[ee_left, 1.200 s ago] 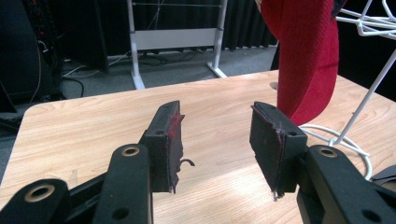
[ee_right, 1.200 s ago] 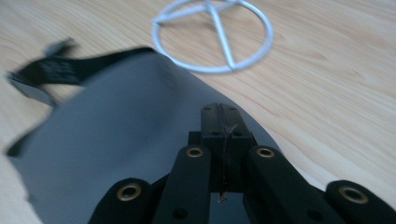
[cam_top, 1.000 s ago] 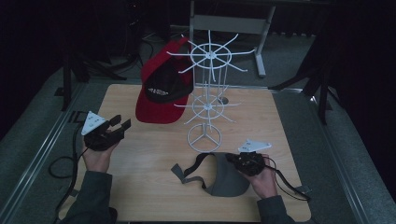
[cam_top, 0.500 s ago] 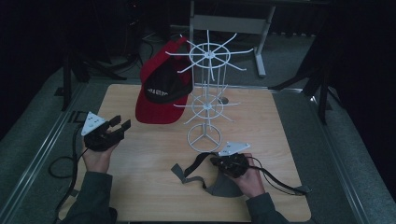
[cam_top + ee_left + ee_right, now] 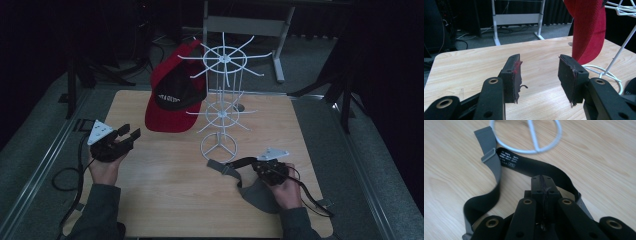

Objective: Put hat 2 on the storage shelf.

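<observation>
A red cap (image 5: 172, 102) hangs on a white wire rack (image 5: 222, 100) at the back of the wooden table (image 5: 165, 180). A grey cap (image 5: 257, 195) lies at the front right, its strap (image 5: 220, 167) reaching toward the rack's base ring (image 5: 219, 147). My right gripper (image 5: 257, 162) is shut on the grey cap; in the right gripper view the jaws (image 5: 543, 182) pinch its black inner band (image 5: 531, 166), next to the grey strap (image 5: 491, 160). My left gripper (image 5: 127, 132) hovers open at the left with nothing in it (image 5: 540, 72), facing the red cap (image 5: 589, 30).
The rack's base ring (image 5: 526, 135) lies just beyond the grey cap's band. Cables trail from both grippers off the table's front. A white metal stand (image 5: 516, 18) is on the floor behind the table.
My right gripper swung left, then came back right with the grey cap; the strap end now lies closer to the rack's base. The left gripper has stayed put.
</observation>
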The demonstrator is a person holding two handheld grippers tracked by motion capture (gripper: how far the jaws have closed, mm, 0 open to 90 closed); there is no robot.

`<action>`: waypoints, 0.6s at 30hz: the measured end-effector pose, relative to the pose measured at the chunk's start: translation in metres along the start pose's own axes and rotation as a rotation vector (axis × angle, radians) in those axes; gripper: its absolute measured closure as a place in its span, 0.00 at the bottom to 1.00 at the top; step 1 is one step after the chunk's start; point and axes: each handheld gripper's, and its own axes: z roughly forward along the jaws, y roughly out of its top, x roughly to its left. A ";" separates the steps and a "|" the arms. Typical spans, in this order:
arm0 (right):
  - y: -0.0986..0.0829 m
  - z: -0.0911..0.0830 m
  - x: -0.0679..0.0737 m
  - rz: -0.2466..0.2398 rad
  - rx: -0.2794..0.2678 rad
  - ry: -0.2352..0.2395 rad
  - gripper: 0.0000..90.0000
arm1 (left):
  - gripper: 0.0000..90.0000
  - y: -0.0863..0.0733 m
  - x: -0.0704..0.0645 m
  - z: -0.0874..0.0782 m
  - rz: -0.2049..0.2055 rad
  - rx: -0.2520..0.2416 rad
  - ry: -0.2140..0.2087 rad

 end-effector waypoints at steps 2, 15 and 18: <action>-0.011 -0.007 -0.013 0.052 0.012 -0.039 0.98 | 0.59 0.000 0.000 0.001 0.001 0.002 -0.002; -0.018 -0.012 -0.028 0.102 0.063 -0.073 0.81 | 0.59 -0.001 -0.004 0.006 0.003 0.008 -0.013; -0.009 -0.007 -0.021 0.082 0.061 -0.034 0.76 | 0.59 -0.001 -0.003 0.005 0.004 0.008 -0.012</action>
